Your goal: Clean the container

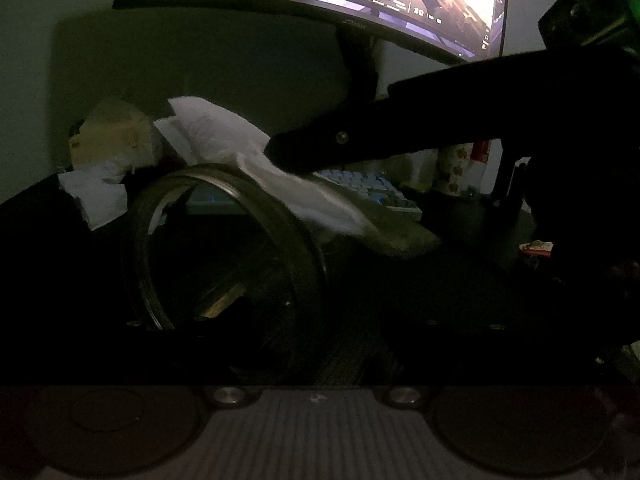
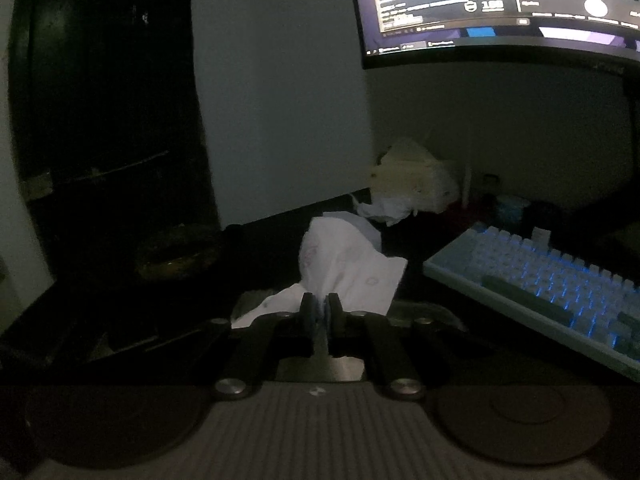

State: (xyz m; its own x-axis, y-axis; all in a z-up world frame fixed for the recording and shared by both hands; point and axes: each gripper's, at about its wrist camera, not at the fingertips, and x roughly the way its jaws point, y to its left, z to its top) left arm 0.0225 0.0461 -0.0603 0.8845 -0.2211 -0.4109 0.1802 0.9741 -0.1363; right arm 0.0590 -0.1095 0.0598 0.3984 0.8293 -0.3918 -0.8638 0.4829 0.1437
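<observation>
**Tissue pinched over the rim of a glass jar**

The jar [image 1: 224,252] is clear glass and lies tilted on its side close in front of the left wrist camera, its round mouth facing the lens. The left gripper's own fingers are lost in the dark below it, so I cannot tell whether they grip the jar or stand apart.

The right gripper [image 2: 320,307] has its two fingers pressed together on a white tissue [image 2: 348,268], which fans out beyond the tips. In the left view the same gripper [image 1: 280,156] reaches in from the upper right, slanting down and to the left, its tip at the jar's upper rim, the tissue [image 1: 296,196] draped across that rim.

A lit blue keyboard [image 2: 548,276] lies to the right on the dark desk [image 2: 500,344], under a glowing monitor [image 2: 500,8]. More crumpled paper [image 2: 384,208] sits further back.
</observation>
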